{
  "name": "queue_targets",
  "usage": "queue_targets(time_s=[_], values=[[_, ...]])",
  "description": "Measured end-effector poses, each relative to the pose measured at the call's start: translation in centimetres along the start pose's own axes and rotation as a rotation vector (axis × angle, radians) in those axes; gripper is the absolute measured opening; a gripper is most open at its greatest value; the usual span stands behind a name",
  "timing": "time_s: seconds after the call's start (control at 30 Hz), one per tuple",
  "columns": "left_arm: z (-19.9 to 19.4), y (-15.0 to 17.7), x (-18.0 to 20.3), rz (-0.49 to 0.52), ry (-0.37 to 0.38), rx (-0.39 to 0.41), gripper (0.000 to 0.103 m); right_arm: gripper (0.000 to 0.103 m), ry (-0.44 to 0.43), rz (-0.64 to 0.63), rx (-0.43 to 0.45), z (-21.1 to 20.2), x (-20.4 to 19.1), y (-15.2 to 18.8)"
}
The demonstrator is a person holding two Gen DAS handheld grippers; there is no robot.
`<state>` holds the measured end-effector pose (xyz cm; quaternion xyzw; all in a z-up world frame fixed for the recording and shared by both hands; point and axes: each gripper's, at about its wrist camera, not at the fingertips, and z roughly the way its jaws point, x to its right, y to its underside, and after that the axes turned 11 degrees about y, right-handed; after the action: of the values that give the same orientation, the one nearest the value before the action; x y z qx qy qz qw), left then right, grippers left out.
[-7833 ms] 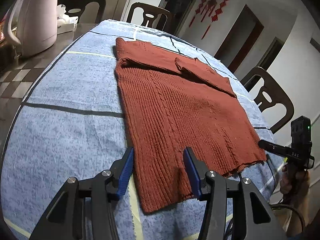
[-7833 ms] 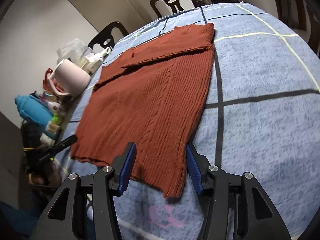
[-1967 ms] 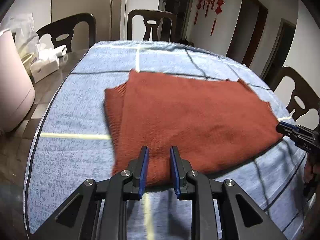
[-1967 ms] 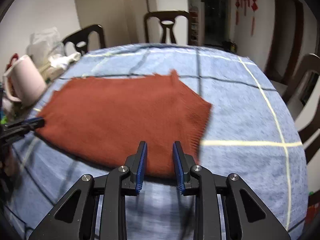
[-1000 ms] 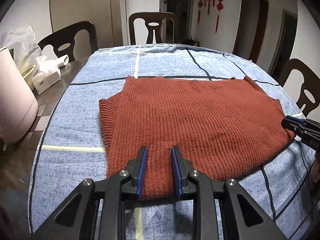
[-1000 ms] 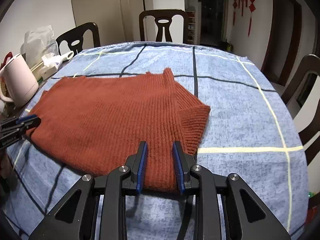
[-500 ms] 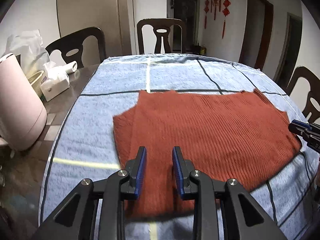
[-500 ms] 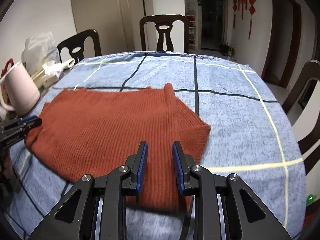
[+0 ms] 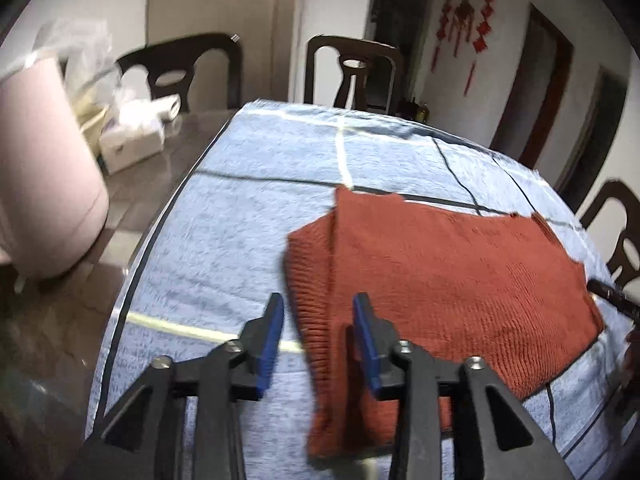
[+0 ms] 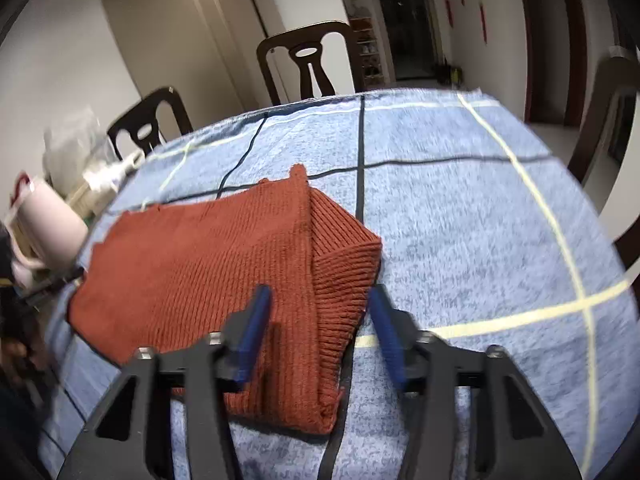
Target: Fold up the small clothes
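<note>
A table (image 9: 168, 184) fills most of both views, covered by a blue checked cloth (image 10: 460, 220) with dark and pale lines. Dark wooden chairs (image 10: 308, 60) stand around its far and side edges.

On the cloth lies the rust-red knitted sweater (image 9: 440, 272), folded into a broad band. Its long axis runs across the table from one side to the other, roughly parallel to the near edge, with one short end below each tool. In the right wrist view the right-hand end (image 10: 344, 264) shows a ribbed layer folded under and sticking out past the top layer; the far edge carries a small peak of fabric.

A pale pink kettle (image 9: 44, 184) stands on the bare tabletop at the left, with a white tissue box (image 9: 132, 144) and a plastic bag beyond it.

The left tool (image 9: 318, 322) has its blue pads spread and opening, the sweater's left end lying loose beneath the gap, no pad pressing it. The right tool (image 10: 320, 312) is likewise opening wide, released, its pads (image 10: 256, 320) standing clear over the sweater's right end
</note>
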<state>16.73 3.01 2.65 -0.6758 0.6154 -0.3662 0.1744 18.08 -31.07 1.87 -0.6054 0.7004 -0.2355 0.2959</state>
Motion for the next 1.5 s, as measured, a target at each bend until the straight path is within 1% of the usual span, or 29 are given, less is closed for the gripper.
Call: queue_targets(time_s=[0.07,0.13,0.17,0.23,0.27,0.37,0.43,0.53,0.57,0.63,0.67,0.7,0.73,0.77,0.83,0.9,0.93,1.07,1.23,1.33,1.4,1.47,1.5], values=[[0.6,0.1,-0.9,-0.047,0.021,-0.025,0.042,0.054,-0.049,0.038,-0.054,1.0,0.6,0.1],[1.1,0.1,-1.5,-0.093,0.069,-0.039,0.043,0.055,-0.074,0.036,-0.051,1.2,0.3,0.1],[1.2,0.1,-1.5,-0.1,0.086,-0.04,0.043,0.055,-0.083,0.029,-0.052,1.4,0.1,0.0],[1.8,-0.1,-1.3,-0.107,0.135,-0.047,0.052,0.055,-0.095,0.031,-0.057,1.7,-0.1,-0.3],[2.3,-0.3,-1.2,-0.112,0.16,-0.056,0.052,0.055,-0.099,0.035,-0.059,1.9,-0.1,-0.5],[3.3,-0.7,-0.7,-0.1,0.156,-0.041,0.055,0.055,-0.117,0.047,-0.067,2.0,0.1,-0.6],[3.3,-0.7,-0.6,-0.111,0.159,-0.033,0.055,0.055,-0.143,0.04,-0.076,1.7,0.0,-0.2],[2.6,0.0,-0.3,-0.114,0.212,-0.037,0.055,0.055,-0.199,0.025,-0.086,1.3,-0.2,0.6],[2.4,0.3,-0.1,-0.106,0.22,-0.038,0.055,0.055,-0.2,0.023,-0.083,1.3,-0.2,0.7],[2.6,0.4,0.3,-0.079,0.203,-0.04,0.055,0.055,-0.202,0.03,-0.08,1.6,-0.3,0.4],[2.8,0.2,0.5,-0.069,0.187,-0.043,0.054,0.054,-0.202,0.042,-0.083,1.8,-0.3,0.1],[3.0,0.0,0.8,-0.057,0.156,-0.049,0.049,0.048,-0.193,0.055,-0.088,2.1,-0.3,-0.2],[3.2,-0.2,1.1,-0.045,0.127,-0.054,0.043,0.035,-0.179,0.059,-0.093,2.3,-0.4,-0.3],[3.3,-0.4,1.3,-0.033,0.112,-0.056,0.04,0.027,-0.159,0.061,-0.099,2.4,-0.4,-0.4],[3.2,-0.5,1.7,-0.026,0.107,-0.058,0.024,0.016,-0.156,0.071,-0.105,2.4,-0.4,-0.6],[3.0,-0.7,1.9,-0.02,0.106,-0.063,0.017,0.015,-0.153,0.073,-0.102,1.9,-0.5,-0.8],[2.9,-0.9,2.0,-0.017,0.104,-0.066,0.016,0.015,-0.153,0.073,-0.099,1.5,-0.6,-1.1],[0.7,-2.3,2.8,-0.001,0.144,-0.039,0.015,0.014,-0.175,0.056,-0.051,-1.7,-1.4,-2.4],[-4.0,-3.9,4.8,0.053,0.188,0.014,0.015,0.014,-0.195,0.004,0.02,-7.0,-2.7,-2.8],[-7.1,-3.6,5.4,0.081,0.22,0.053,0.014,0.014,-0.197,-0.02,0.05,-10.0,-2.8,-1.6],[-8.5,-2.5,5.6,0.096,0.234,0.064,0.014,0.014,-0.19,-0.027,0.044,-11.2,-2.5,0.1],[-9.1,-0.7,5.4,0.096,0.235,0.045,0.014,0.014,-0.183,-0.017,0.016,-11.4,-2.1,1.7],[-9.2,0.4,5.1,0.087,0.24,0.027,0.014,0.014,-0.184,-0.004,-0.004,-11.5,-1.7,3.1]])
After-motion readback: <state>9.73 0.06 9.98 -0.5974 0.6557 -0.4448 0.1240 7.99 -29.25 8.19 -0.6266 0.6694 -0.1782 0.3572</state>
